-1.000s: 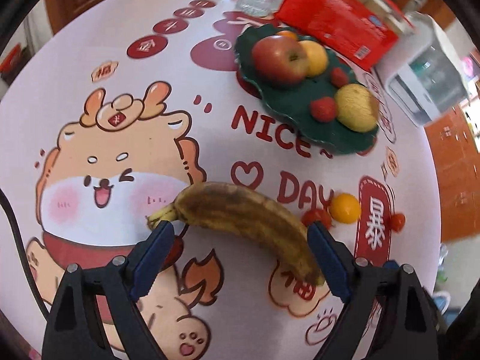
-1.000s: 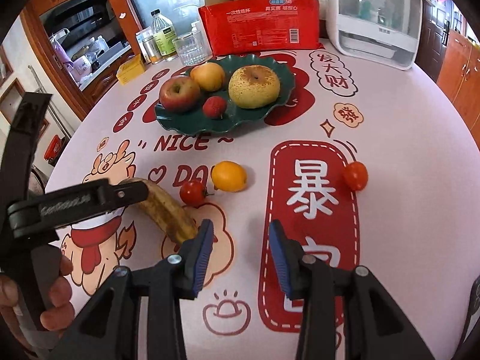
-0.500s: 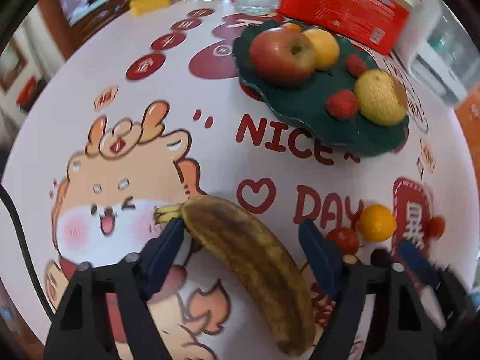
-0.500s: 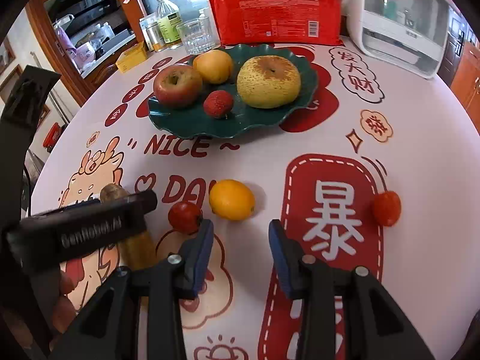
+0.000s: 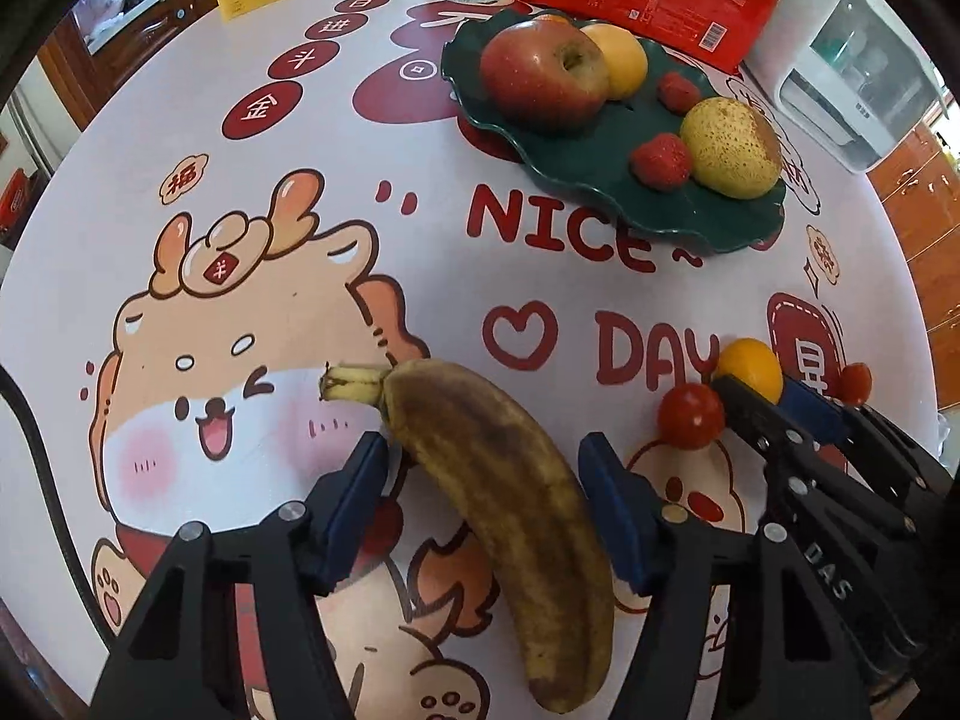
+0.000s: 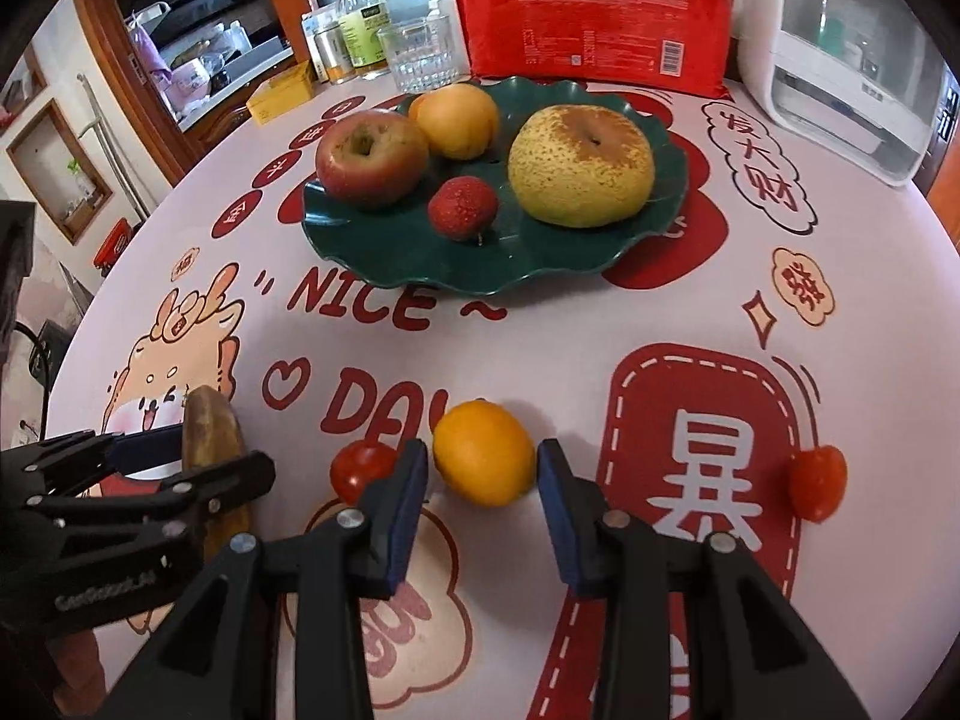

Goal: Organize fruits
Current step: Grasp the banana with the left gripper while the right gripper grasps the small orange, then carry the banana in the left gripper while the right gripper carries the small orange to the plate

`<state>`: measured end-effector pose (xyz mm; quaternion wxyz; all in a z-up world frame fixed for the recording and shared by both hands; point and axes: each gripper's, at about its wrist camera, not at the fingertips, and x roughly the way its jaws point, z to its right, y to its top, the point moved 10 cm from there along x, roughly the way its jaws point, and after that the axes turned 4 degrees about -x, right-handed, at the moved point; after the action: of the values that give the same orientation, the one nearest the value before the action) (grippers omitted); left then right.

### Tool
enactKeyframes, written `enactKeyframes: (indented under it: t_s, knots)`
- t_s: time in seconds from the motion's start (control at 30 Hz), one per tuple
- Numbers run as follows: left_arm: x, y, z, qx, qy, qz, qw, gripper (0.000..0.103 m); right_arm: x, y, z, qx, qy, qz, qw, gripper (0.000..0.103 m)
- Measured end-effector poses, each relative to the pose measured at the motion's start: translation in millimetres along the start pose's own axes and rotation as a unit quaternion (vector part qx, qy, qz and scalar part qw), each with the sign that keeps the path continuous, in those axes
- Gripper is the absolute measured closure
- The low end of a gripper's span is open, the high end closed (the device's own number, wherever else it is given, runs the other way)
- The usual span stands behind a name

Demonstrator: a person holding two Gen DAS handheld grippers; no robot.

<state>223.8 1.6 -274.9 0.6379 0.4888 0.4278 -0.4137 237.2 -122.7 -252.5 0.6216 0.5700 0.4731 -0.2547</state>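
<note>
Left gripper [image 5: 480,504]: jaws wide apart, straddling the brown-spotted overripe banana [image 5: 498,480]. Banana lies flat on the desk [image 5: 288,138] between the blue pads; near-left pad sits just beside its stem end, can't tell if touching. Nothing clamped.

Right gripper [image 6: 483,504]: jaws spread, 1 pad each side of the small orange citrus fruit [image 6: 483,453]. Visible gap on both sides, fruit resting on the desk, not gripped. In the left wrist view the same gripper [image 5: 774,402] comes in from the right with the citrus [image 5: 750,365] at its tips.

Loose on the desk:
- small red cherry tomato [image 6: 362,469], just left of the right gripper's left pad, near the citrus
- second red cherry tomato [image 6: 817,483], well apart to the right, on the red printed panel

Dark green wavy-edged plate [image 6: 528,267], far centre, holds 5 fruits across the 2 views: red apple [image 6: 372,157] left, yellow-orange round fruit [image 6: 458,120] behind it, speckled yellow pear [image 6: 581,165] right, bumpy red lychee [image 6: 462,207] near middle, second lychee [image 5: 678,90] seen only from the left wrist.

Behind the plate: red plastic package of paper cups [image 6: 597,18], clear drinking glass [image 6: 418,57], white countertop appliance [image 6: 852,60] far right.
</note>
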Motion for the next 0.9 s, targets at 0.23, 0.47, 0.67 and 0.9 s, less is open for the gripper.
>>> enactKeyframes:
  t_s: [0.23, 0.47, 0.67, 0.9]
  knots:
    - [-4, -19, -1, 0.005, -0.001, -0.020, 0.9998, 0.038, 1, 0, 0, -0.002, -0.002, 0.001, 1.000, 0.070]
    - [-6, -25, 14, 0.044, -0.022, -0.018, 0.9986, 0.065, -3, -1, -1, 0.003, -0.006, 0.001, 1.000, 0.070]
    - [-11, -24, 7, 0.032, -0.037, -0.030, 0.9984, 0.068, -21, 6, -4, 0.010, -0.004, 0.015, 1.000, 0.070]
    - [-41, -8, -2, 0.037, -0.049, -0.007, 0.9981, 0.070, -53, 21, -16, -0.001, 0.000, 0.043, 0.999, 0.070]
